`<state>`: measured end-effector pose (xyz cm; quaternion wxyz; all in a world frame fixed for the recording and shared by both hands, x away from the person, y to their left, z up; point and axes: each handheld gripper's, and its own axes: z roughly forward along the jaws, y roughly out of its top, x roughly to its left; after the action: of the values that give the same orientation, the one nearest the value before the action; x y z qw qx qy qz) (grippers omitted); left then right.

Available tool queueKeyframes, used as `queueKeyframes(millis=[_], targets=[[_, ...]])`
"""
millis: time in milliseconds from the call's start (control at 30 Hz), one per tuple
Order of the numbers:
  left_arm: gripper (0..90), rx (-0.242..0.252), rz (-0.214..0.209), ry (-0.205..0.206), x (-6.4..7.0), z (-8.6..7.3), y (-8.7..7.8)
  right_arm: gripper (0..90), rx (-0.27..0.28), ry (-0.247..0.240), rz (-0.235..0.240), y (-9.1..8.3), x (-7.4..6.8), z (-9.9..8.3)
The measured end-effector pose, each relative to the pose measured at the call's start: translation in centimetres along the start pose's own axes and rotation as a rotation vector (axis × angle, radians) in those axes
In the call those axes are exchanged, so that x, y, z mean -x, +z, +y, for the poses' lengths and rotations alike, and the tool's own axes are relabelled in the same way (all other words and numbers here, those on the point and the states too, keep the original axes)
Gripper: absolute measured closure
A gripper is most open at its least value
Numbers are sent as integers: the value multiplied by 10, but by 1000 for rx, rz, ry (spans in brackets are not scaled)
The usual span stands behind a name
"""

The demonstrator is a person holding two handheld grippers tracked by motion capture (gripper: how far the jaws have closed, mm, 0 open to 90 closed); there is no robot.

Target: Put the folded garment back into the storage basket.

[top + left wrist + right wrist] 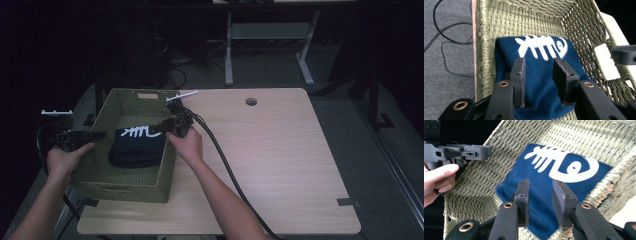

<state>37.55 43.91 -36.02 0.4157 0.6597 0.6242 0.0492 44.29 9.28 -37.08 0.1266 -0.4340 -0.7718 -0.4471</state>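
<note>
A folded dark blue cloth (136, 146) with a white fish-skeleton print lies inside a green woven basket (120, 186) at the table's left. My left gripper (101, 134) reaches over the basket's left rim; its jaws stand open just above the cloth (541, 50), nothing between them (539, 75). From the right rim my right gripper (160, 129) points in, also open (539, 195), hovering over the cloth (541, 220) near its folded end. The basket wall (584, 22) (474, 195) surrounds the cloth. Each gripper view shows the other gripper across the basket (624, 53) (459, 151).
The wooden table (280, 150) stretches right of the basket, with a round cable hole (251, 101). A thick black cable (225, 160) trails from the right gripper across the table toward me. White desk legs (229, 50) stand beyond on the grey floor.
</note>
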Motion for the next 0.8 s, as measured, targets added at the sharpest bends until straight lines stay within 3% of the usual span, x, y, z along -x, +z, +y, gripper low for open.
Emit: queueKeyframes(millis=[500,800], targets=[[630,47,-39,2,8,-5,-11,637,16,-7,38,-14,0,2],[605,84,-7,16,23,-15,-29,624,37,-19,79,-31,2,1]])
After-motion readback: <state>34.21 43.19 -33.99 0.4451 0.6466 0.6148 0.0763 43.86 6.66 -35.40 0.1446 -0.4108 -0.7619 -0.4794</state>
